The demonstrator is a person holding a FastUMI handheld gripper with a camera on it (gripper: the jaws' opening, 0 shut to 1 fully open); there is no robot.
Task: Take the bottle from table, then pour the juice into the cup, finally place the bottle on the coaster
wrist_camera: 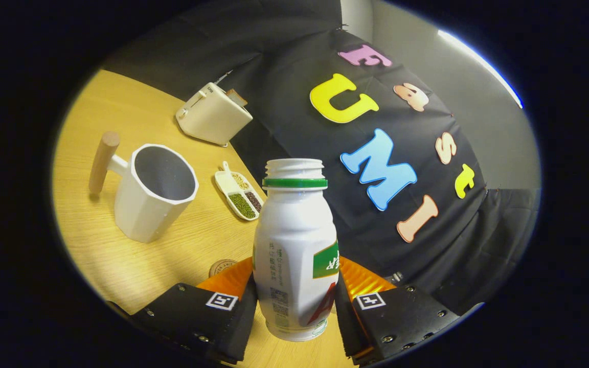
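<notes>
White plastic with a green neck ring, the bottle stands between the two fingers of the gripper, its cap off and its threaded mouth open toward the booth's wall. Both fingers press against its lower body, one on each side, so the jaws are closed only as far as the bottle's width allows. The whole scene is tilted in the gripper view, and the bottle's base seems lifted off the wooden table, though that is hard to judge. Just behind the bottle's base, beside one finger, a small round coaster peeks out on the tabletop. Beyond the fingers and off to the side stands the cup, white, many-sided, with a wooden handle, its inside looking grey; it is well apart from the bottle. Between cup and bottle, farther back, lies a divided dish holding seeds or beans. Farther still a cream toaster sits near the table's edge.
</notes>
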